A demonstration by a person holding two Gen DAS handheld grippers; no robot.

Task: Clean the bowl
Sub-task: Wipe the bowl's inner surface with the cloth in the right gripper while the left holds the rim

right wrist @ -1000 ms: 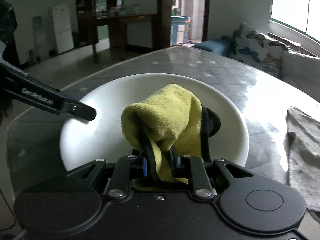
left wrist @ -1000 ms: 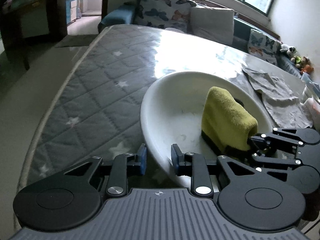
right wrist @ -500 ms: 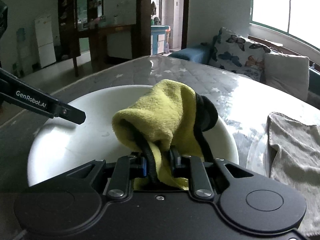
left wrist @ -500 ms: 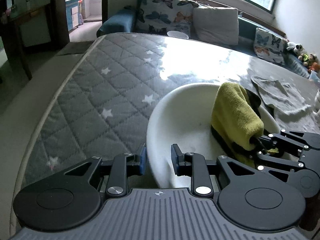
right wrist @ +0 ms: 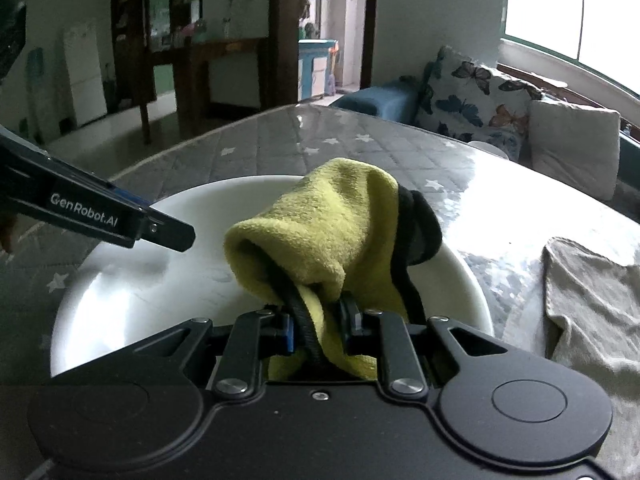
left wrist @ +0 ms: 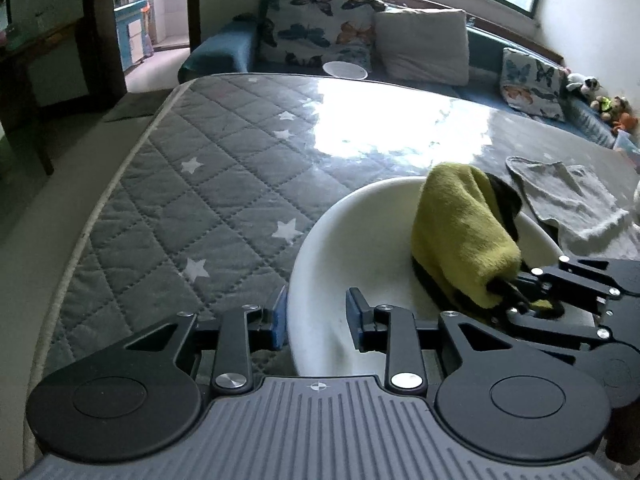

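Note:
A wide white bowl rests on the quilted grey table. Its near rim runs between the fingers of my left gripper, which is shut on it. In the right wrist view a left finger reaches over the bowl's left rim. My right gripper is shut on a folded yellow cloth with black backing. The cloth presses against the bowl's inside near the far right rim, with the right gripper behind it.
A crumpled grey cloth lies on the table right of the bowl, also seen in the right wrist view. A small white cup stands at the table's far edge. A sofa with cushions lines the far side.
The yellow cloth has slid across the bowl's inside toward the far right rim. Both wrist views have tilted up, showing more of the table. Both grips are unchanged.

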